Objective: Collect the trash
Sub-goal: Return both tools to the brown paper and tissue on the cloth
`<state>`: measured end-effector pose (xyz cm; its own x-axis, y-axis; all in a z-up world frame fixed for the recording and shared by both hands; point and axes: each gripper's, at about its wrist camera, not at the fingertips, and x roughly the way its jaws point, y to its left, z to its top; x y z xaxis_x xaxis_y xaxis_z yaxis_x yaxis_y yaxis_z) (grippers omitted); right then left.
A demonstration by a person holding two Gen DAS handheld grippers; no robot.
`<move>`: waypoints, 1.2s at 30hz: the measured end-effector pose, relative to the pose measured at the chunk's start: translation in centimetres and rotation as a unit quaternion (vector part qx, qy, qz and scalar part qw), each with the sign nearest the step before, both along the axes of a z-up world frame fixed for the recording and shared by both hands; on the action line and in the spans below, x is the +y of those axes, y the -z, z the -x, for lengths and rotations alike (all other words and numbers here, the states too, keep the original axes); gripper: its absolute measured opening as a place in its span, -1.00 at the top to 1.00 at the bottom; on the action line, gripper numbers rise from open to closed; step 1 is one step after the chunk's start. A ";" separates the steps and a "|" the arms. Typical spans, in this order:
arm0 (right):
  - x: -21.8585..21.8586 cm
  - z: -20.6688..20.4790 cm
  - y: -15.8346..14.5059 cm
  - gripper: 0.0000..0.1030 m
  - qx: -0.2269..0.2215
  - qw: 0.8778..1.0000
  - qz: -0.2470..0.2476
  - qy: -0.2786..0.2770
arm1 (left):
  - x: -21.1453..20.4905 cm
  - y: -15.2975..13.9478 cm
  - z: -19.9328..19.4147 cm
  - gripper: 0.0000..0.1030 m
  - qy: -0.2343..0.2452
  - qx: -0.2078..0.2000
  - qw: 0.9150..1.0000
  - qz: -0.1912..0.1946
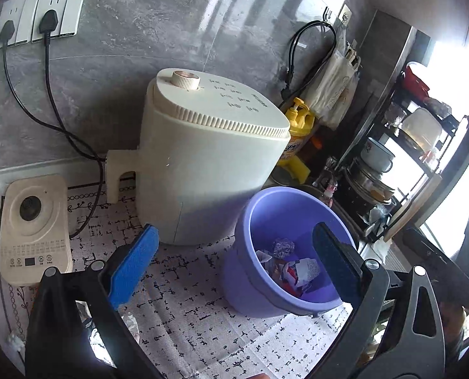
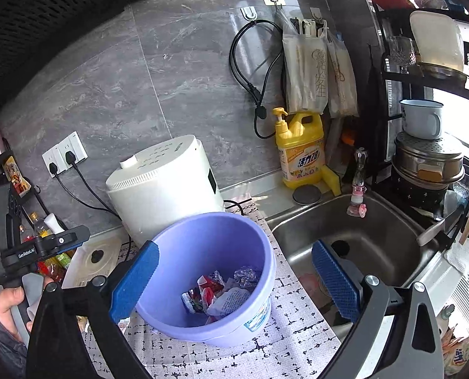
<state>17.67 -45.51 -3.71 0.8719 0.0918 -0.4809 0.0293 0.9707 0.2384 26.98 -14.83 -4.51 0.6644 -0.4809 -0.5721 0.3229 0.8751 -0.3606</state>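
Observation:
A purple plastic bucket (image 1: 259, 221) stands on the patterned counter mat and holds crumpled wrappers and a foil ball (image 1: 283, 247). It also shows in the right wrist view (image 2: 209, 230), with the wrappers (image 2: 222, 290) at its bottom. My left gripper (image 1: 236, 263) is open and empty, its right finger over the bucket's rim. My right gripper (image 2: 234, 271) is open and empty above the bucket's mouth. A bit of crumpled trash (image 1: 128, 322) lies on the mat under the left gripper's left finger. The left gripper's body (image 2: 41, 249) shows at the left of the right wrist view.
A cream air fryer (image 1: 209, 158) stands just behind the bucket, with a kettle base (image 1: 32, 227) to its left. A steel sink (image 2: 361, 240) lies right of the bucket. Yellow dish soap (image 2: 301, 151) and a dish rack (image 2: 430, 126) are behind the sink.

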 end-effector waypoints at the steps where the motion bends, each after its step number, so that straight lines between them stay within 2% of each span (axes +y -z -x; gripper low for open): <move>1: 0.6 -0.2 0.0 -0.84 0.001 1.000 0.000 -0.009 | 0.8 0.1 0.3 -0.88 -0.008 0.000 1.000 -0.002; 12: 9.2 -2.7 0.5 -0.84 0.005 0.992 0.006 -0.126 | 9.8 1.3 3.5 -0.88 -0.114 0.017 0.993 -0.016; 15: 11.5 -3.7 0.5 -0.84 0.005 0.987 0.006 -0.158 | 12.2 1.4 4.7 -0.88 -0.146 0.017 0.989 -0.027; 21: 16.6 -5.1 0.6 -0.83 0.005 0.974 0.016 -0.226 | 16.1 2.1 6.5 -0.88 -0.202 0.030 0.979 -0.026; 23: 18.2 -5.6 1.1 -0.76 0.011 0.968 0.016 -0.249 | 16.9 2.3 7.1 -0.88 -0.212 0.029 0.976 -0.028; 24: 18.9 -5.9 1.3 -0.66 0.018 0.965 0.016 -0.261 | 17.4 2.4 7.3 -0.88 -0.221 0.028 0.974 -0.033; 27: 21.1 -6.9 2.6 -0.24 0.047 0.952 0.017 -0.302 | 18.4 2.6 8.0 -0.88 -0.233 0.029 0.971 -0.033; 31: 23.9 -7.8 4.0 -0.21 0.066 0.939 0.035 -0.337 | 19.5 3.4 8.8 -0.84 -0.259 0.035 0.964 -0.041; 35: 26.0 -9.0 5.6 -0.19 0.085 0.929 0.050 -0.357 | 20.7 4.8 8.9 -0.58 -0.280 0.053 0.958 -0.035; 36: 26.5 -9.4 6.0 -0.14 0.091 0.927 0.053 -0.361 | 20.8 5.2 8.8 -0.51 -0.282 0.059 0.957 -0.035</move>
<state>27.08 -18.98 -9.74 0.5047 0.5632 -0.6543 -0.6066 0.7706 0.1955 18.16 6.01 -9.73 0.7363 -0.0211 -0.6764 -0.2478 0.9217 -0.2985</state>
